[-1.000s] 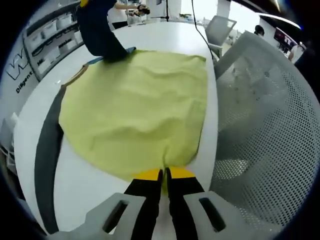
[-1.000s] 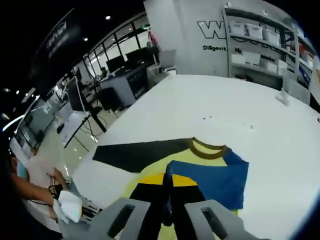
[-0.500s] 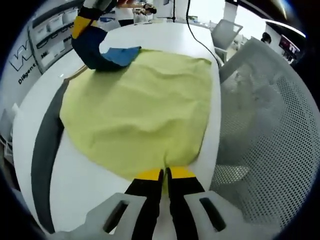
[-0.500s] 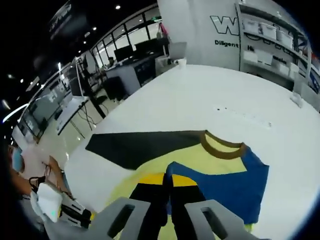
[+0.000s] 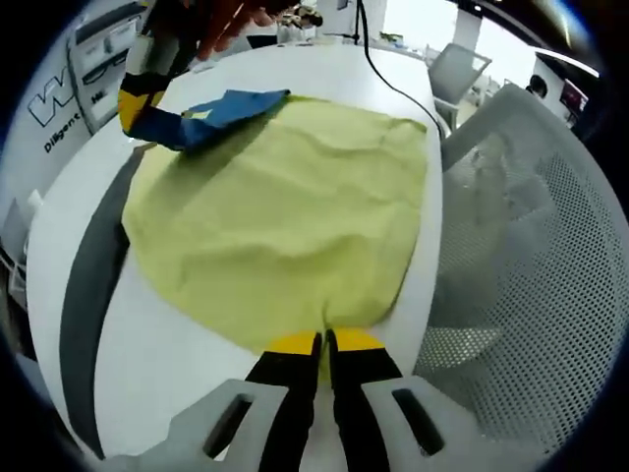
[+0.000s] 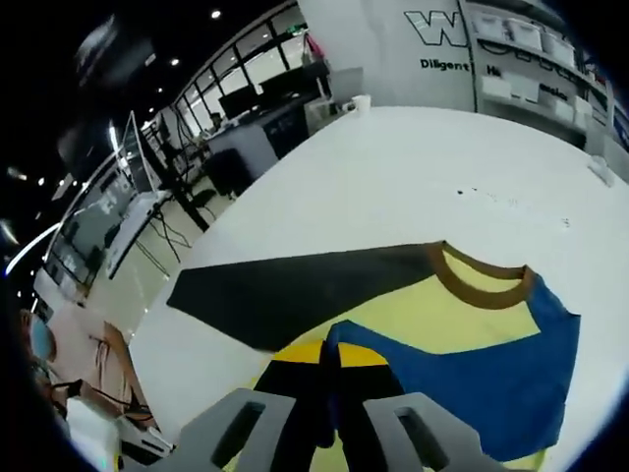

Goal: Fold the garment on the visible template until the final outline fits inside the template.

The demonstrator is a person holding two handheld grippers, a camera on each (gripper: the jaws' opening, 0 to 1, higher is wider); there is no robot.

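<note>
We hold the left gripper (image 5: 322, 342) clamped on the hem of the garment (image 5: 280, 211), which spreads up-frame across the table (image 5: 177, 369). The right gripper (image 6: 329, 356) is clamped on the blue sleeve (image 6: 491, 369), upper left in the left gripper view, so the sleeve's fold runs toward frame centre.

The back wall (image 6: 393, 49) bears a large "W" with small "Diligent" beneath, the rest cut off.

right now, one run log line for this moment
left tool: shut on yellow fabric shirt hem | right tool: shut on blue sleeve, lifted | fold: unfinished

Both views look down close from opposite ends, sharing the garment (image 5: 275, 216) (image 6: 462, 334) and table (image 5: 167, 374) (image 6: 393, 187)
</note>
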